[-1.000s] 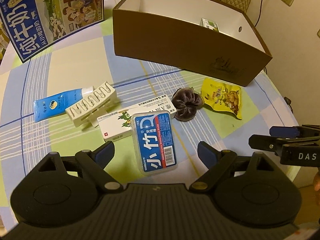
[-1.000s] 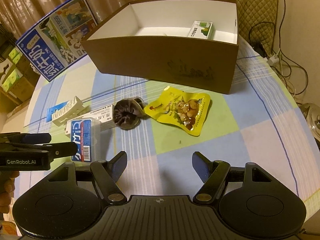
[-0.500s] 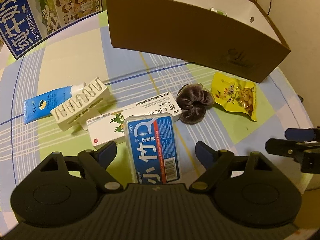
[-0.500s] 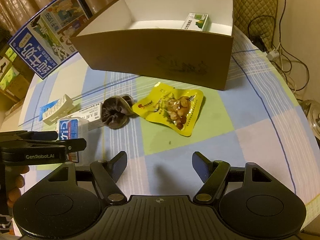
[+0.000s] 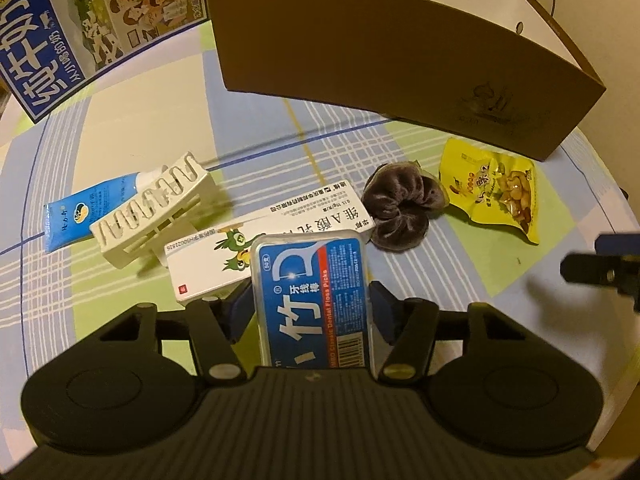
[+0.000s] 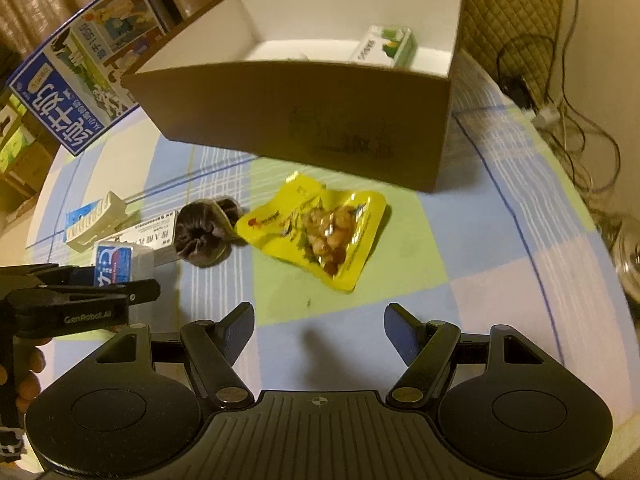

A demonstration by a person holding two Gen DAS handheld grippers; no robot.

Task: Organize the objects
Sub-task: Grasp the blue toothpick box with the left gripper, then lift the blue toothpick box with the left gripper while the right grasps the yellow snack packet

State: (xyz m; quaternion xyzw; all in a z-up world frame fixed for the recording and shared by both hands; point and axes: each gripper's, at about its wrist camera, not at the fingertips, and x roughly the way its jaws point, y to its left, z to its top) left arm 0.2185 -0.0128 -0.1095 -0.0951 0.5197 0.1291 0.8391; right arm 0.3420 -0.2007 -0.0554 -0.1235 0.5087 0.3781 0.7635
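A blue-labelled dental floss pick box lies on the checked tablecloth, and my left gripper is shut on it, pads pressed against its two long sides. It partly rests on a white ointment carton. A dark velvet scrunchie and a yellow snack packet lie further right. My right gripper hangs open above the cloth just short of the packet, holding nothing. The brown cardboard box stands behind, with a green-white carton inside.
A white slotted plastic holder leans on a blue tube at the left. A large blue milk carton case stands at the back left. The table's rounded edge runs along the right, with cables beyond.
My left gripper slid forward around the floss box and shut on its sides. The right gripper drifted a little closer to the yellow packet, still open.
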